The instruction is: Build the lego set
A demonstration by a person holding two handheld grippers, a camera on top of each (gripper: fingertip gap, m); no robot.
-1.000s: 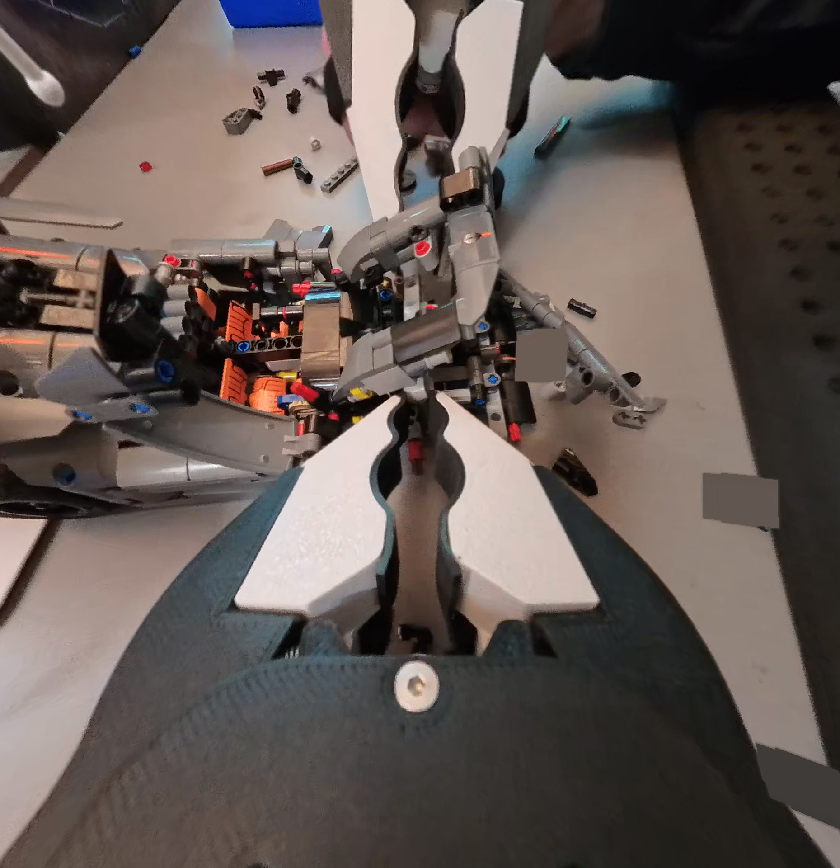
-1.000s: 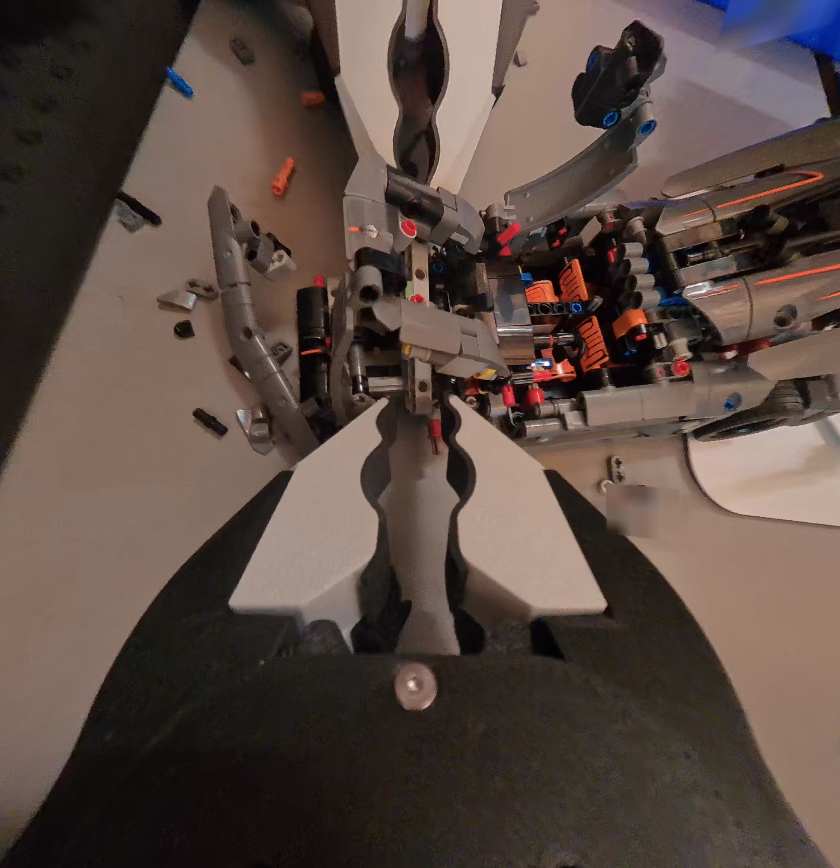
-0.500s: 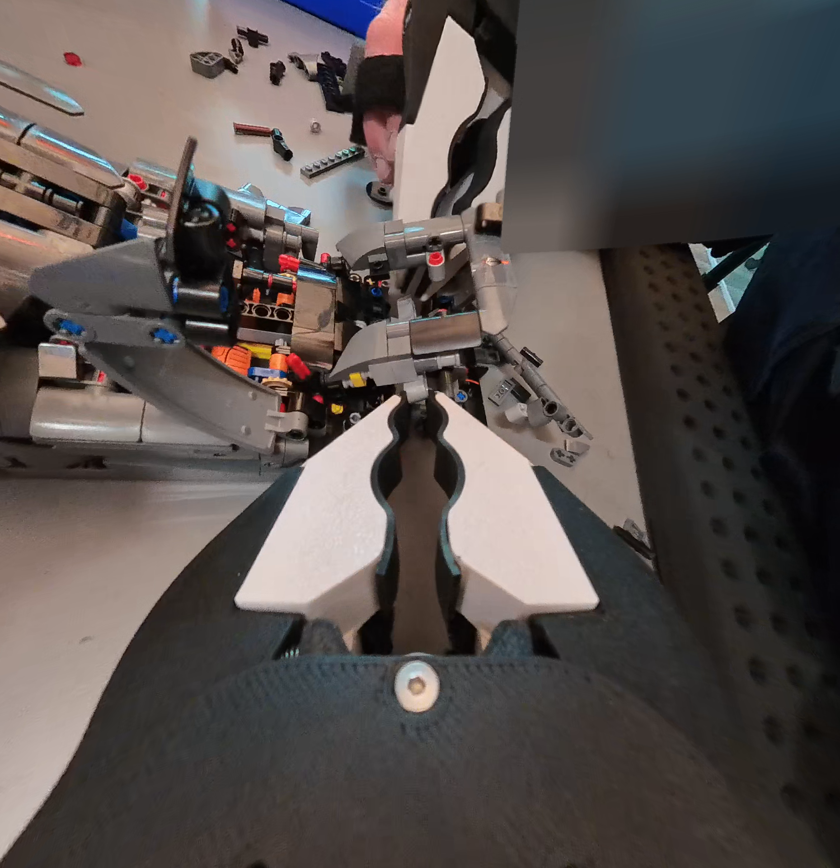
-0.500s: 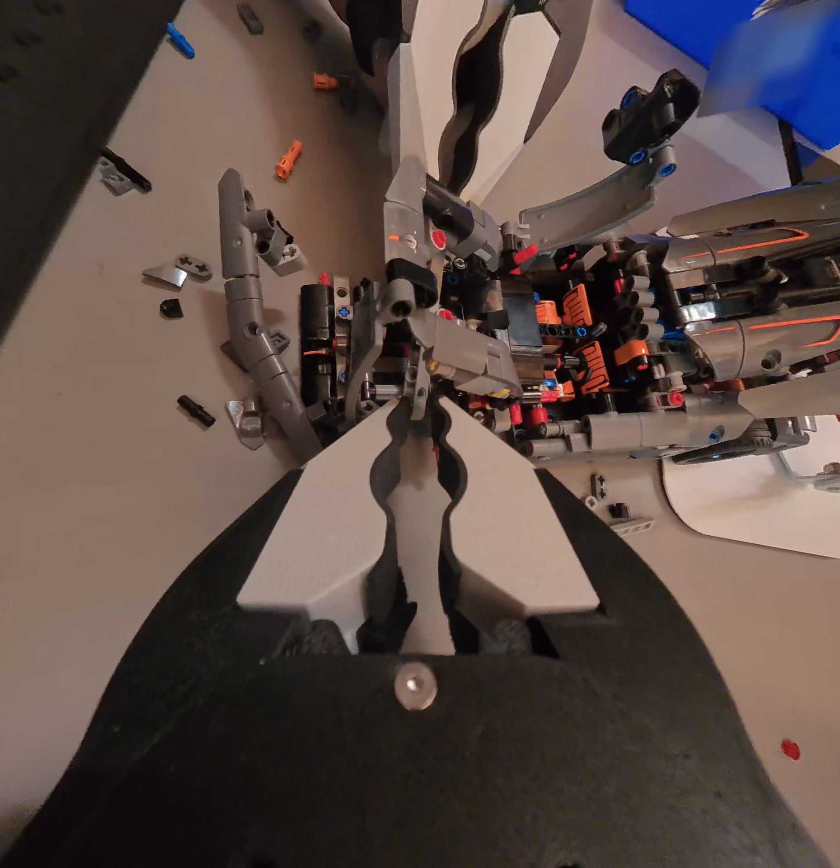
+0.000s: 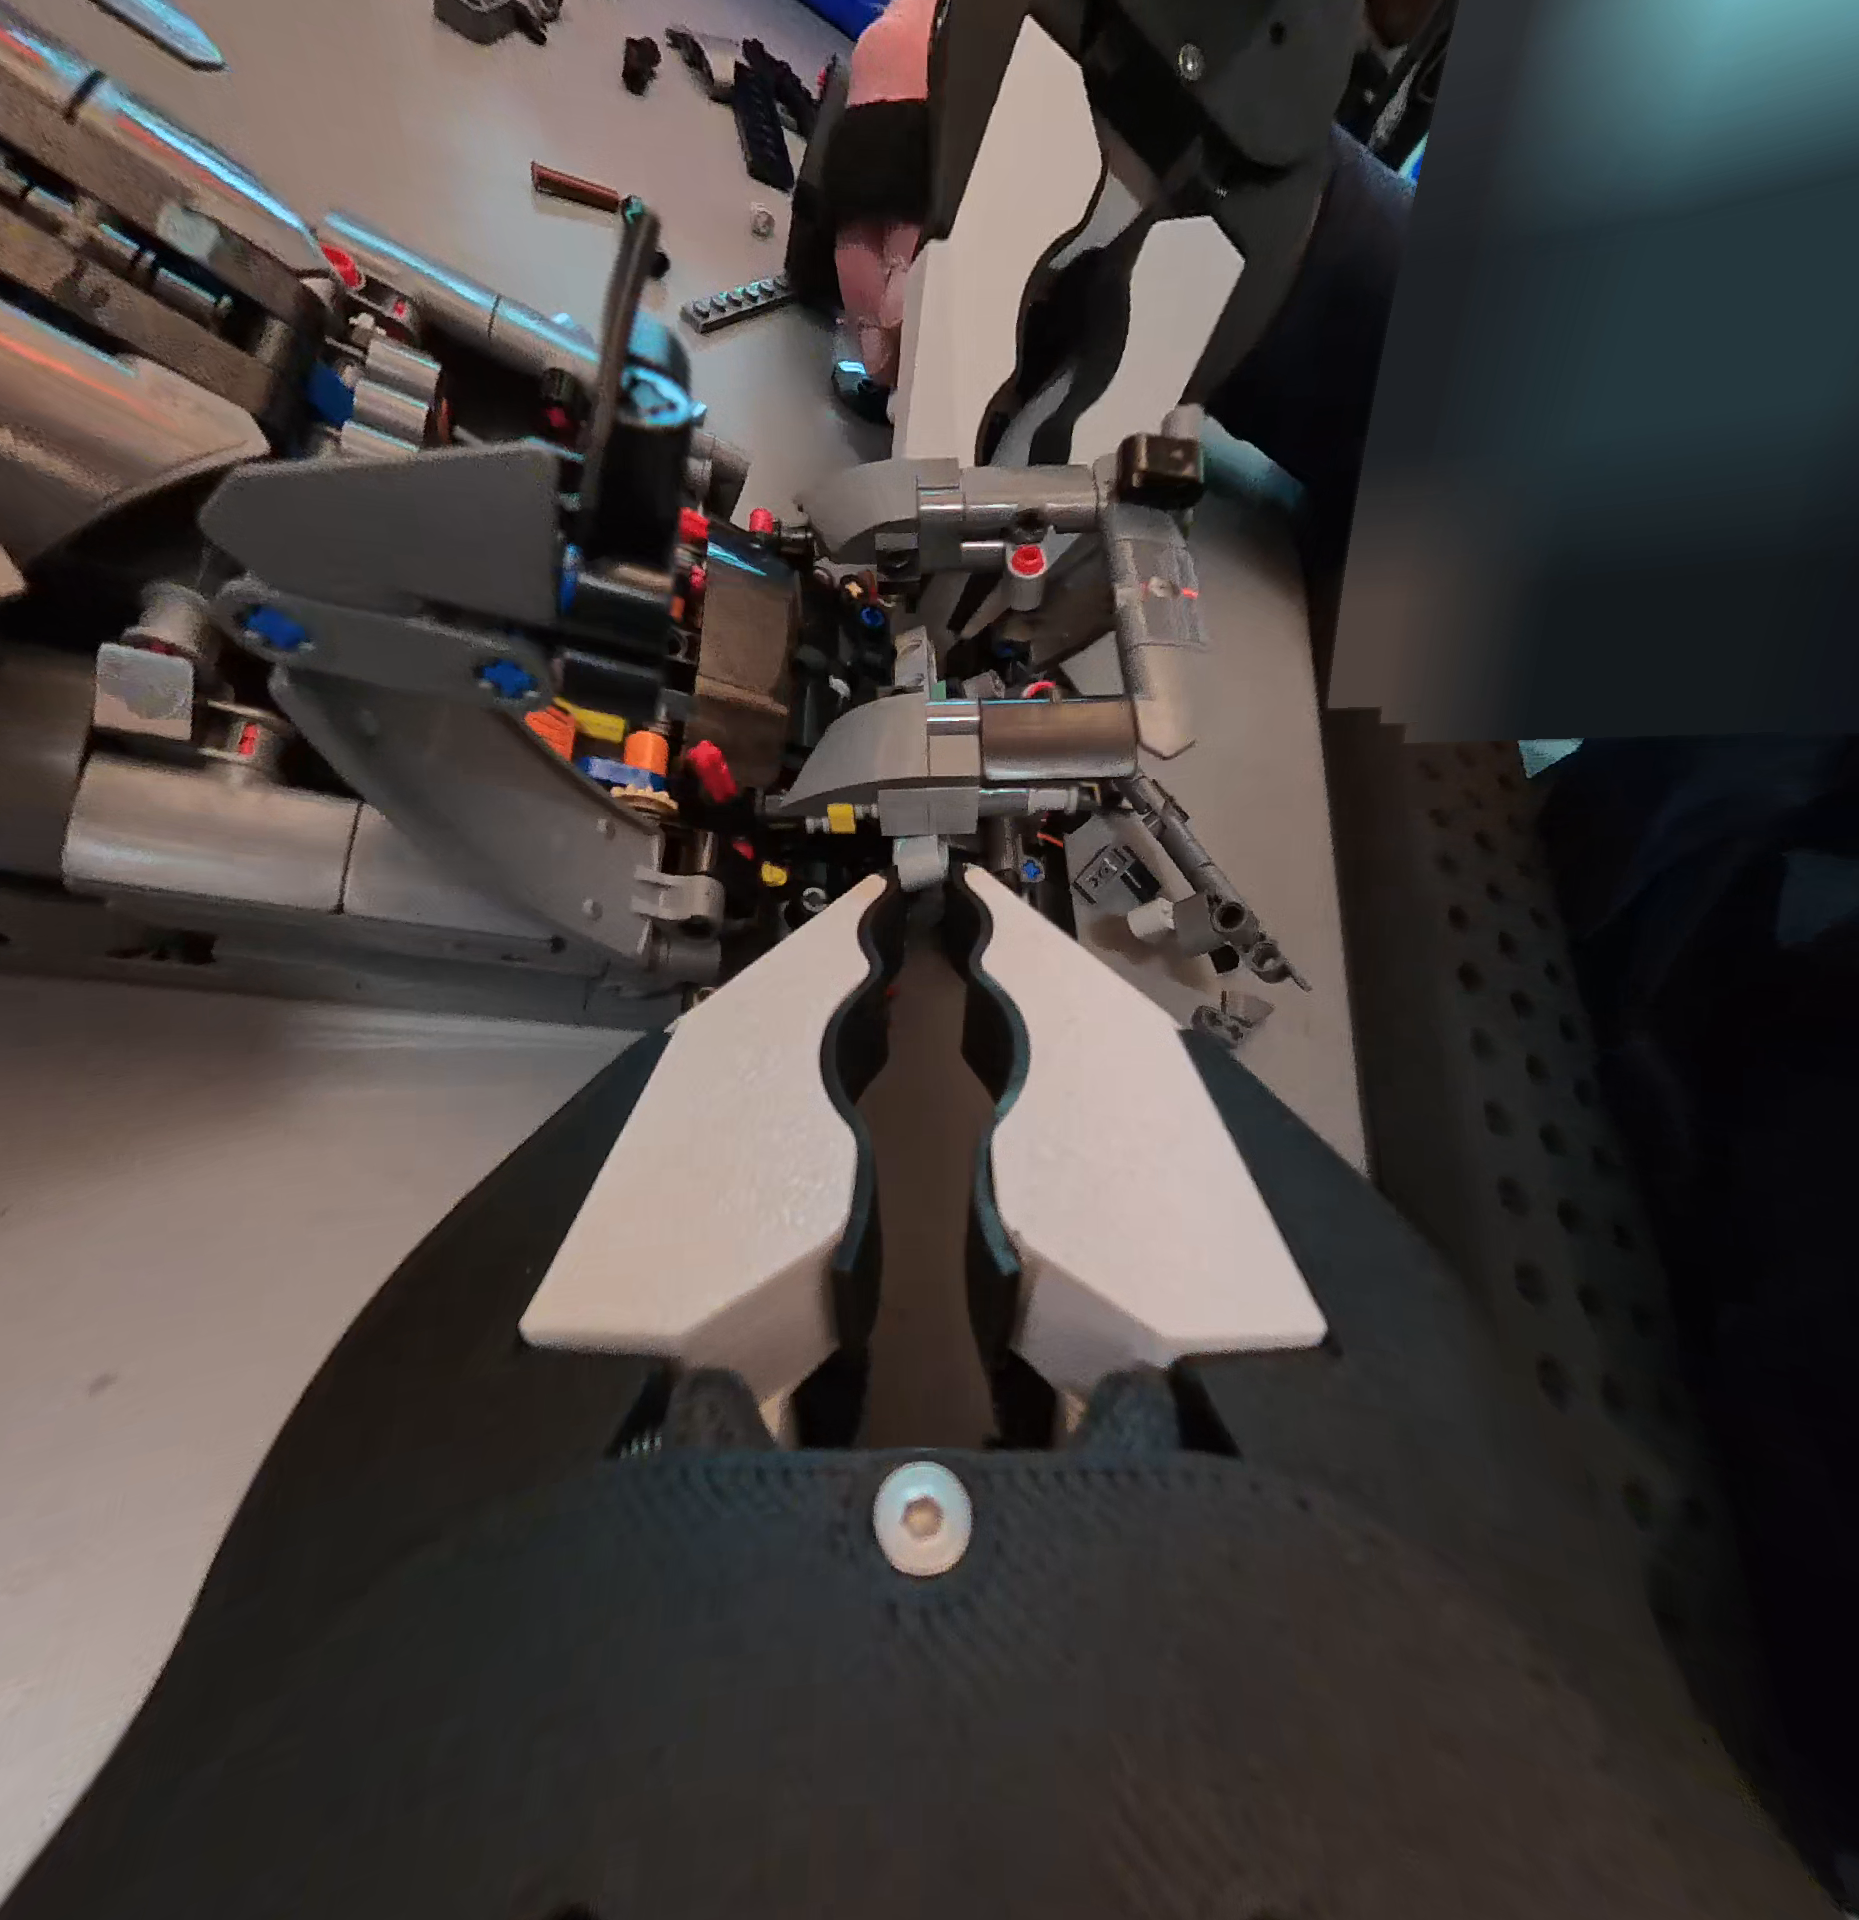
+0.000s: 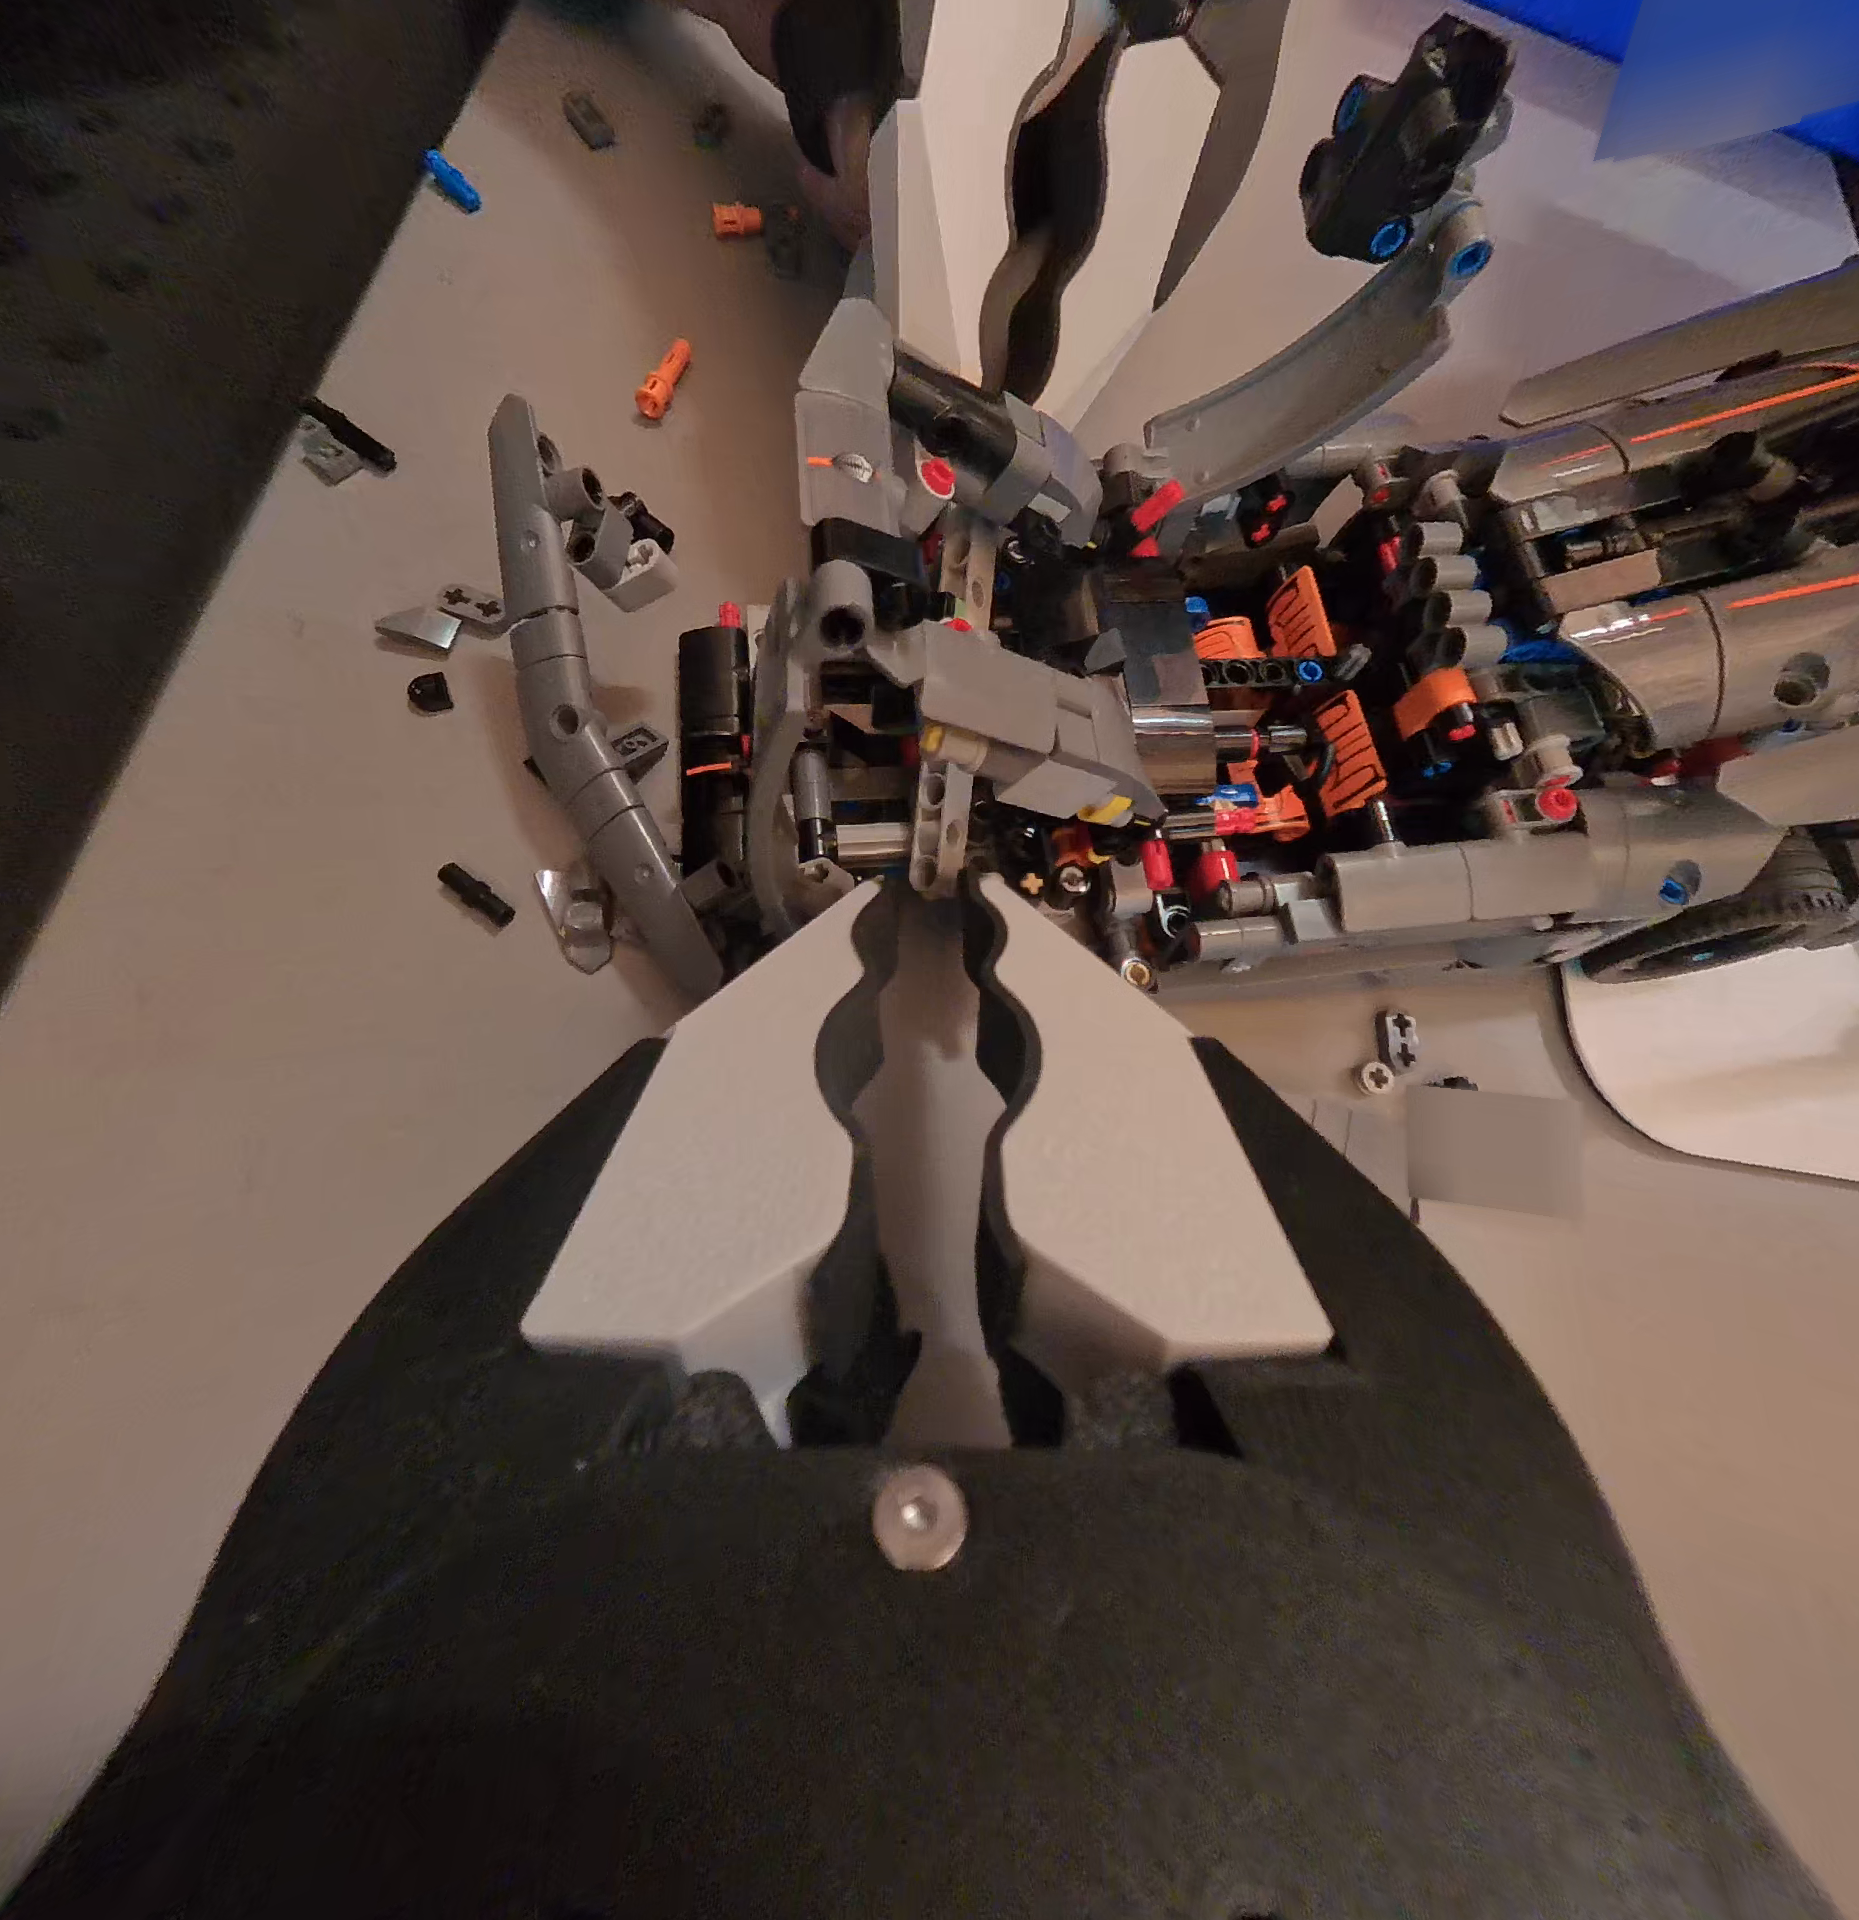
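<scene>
The large grey, black and orange brick-built car model [image 6: 1320,727] lies on the pale surface [image 6: 229,935], its body largely assembled. The left gripper [image 5: 927,883] and right gripper [image 6: 930,883] each pinch a grey beam at its open near end. Judged unfinished: a curved grey panel strip [image 6: 572,675] and small loose pins [image 6: 663,379] lie unattached to the left.

Lego car [image 5: 312,665] cut off by the left edge in the left wrist view and by the right edge in the right wrist view [image 6: 1631,665]; small loose pieces [image 6: 468,891] on the desk [image 6: 229,935] too small to identify
</scene>
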